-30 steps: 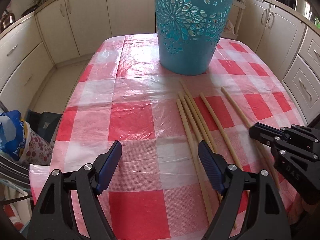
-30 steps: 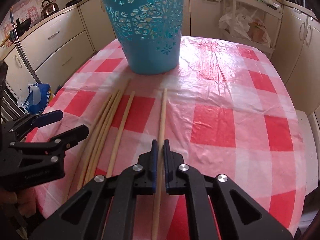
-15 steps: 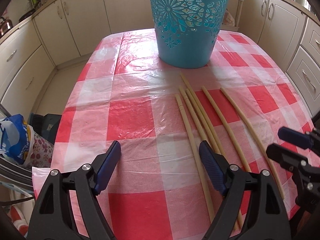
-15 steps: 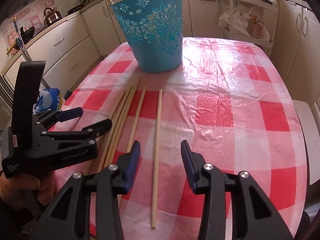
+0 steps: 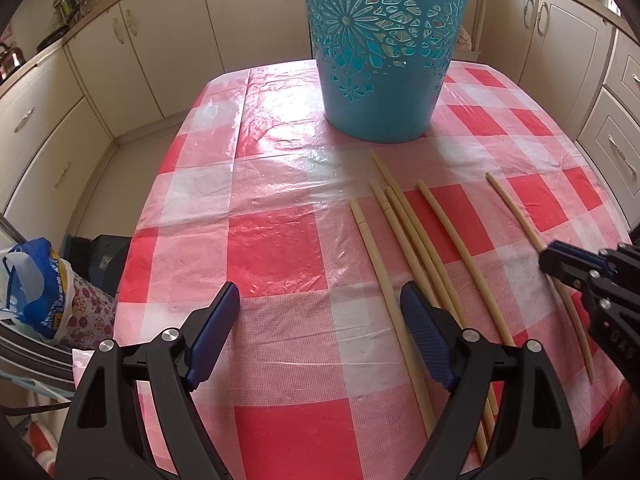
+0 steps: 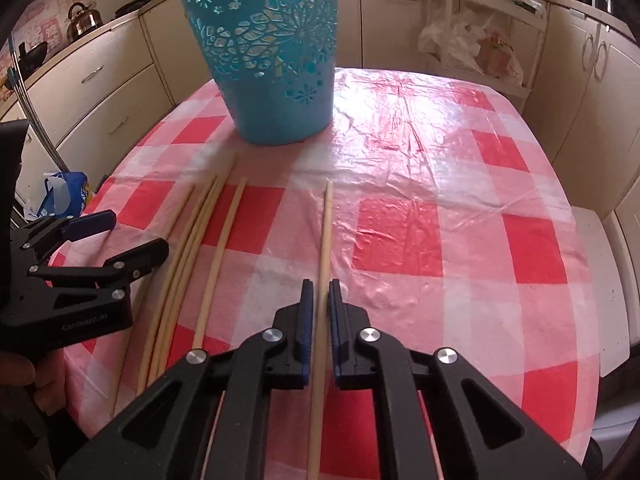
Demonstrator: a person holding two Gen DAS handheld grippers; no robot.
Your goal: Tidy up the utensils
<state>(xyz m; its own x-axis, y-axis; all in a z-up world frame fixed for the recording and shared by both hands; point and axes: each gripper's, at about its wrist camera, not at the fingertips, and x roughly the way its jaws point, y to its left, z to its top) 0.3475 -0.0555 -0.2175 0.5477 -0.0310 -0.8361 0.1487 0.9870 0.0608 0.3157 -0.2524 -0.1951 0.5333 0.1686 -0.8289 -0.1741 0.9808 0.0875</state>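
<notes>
my right gripper (image 6: 319, 308) has just closed from a half-open spread and now pinches the lone right chopstick (image 6: 326, 236) on the table (image 6: 440, 184). my left gripper (image 5: 320, 316) stays spread, empty. next: the far teal basket (image 6: 272, 68).

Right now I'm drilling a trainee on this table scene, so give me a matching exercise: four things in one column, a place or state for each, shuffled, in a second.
Things:
1. left gripper
2. right gripper
3. blue basket
4. lone chopstick

States:
A. upright at the table's far end
B. jaws wide apart, nothing between them
C. lying apart from the other sticks, gripped near its near end
D. jaws closed on a stick

Pairs: 1-B, 2-D, 3-A, 4-C
</notes>
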